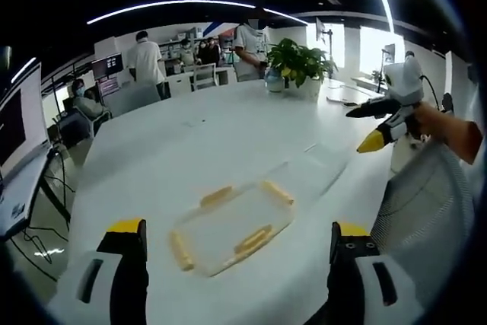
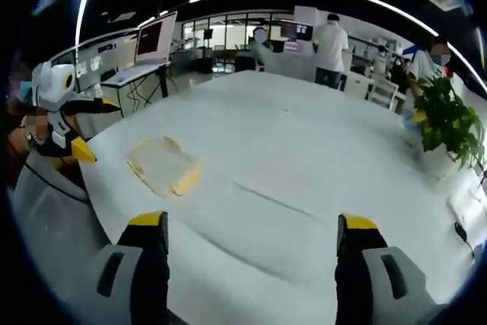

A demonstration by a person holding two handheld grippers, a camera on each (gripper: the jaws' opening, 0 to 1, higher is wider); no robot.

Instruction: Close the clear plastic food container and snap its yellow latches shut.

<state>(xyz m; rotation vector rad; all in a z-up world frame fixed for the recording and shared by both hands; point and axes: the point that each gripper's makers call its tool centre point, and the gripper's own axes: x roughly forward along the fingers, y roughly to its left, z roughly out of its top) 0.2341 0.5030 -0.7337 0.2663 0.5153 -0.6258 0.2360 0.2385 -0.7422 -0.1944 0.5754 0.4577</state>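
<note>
Four yellow latches [image 1: 217, 195] are counted on the clear container [image 1: 232, 226] in the left gripper view; the right gripper view resolves one. The container lies near the worktop [image 1: 190, 142] edge, bare surface beyond. Both grippers, left [image 1: 236, 264] and right [image 2: 251, 256], are held with jaws wide, empty.

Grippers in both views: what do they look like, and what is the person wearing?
The left gripper and right gripper have white bodies with dark slots, black jaws and yellow tips. Seen from across, each has a white rounded housing. The person wears a grey sleeve.
</note>
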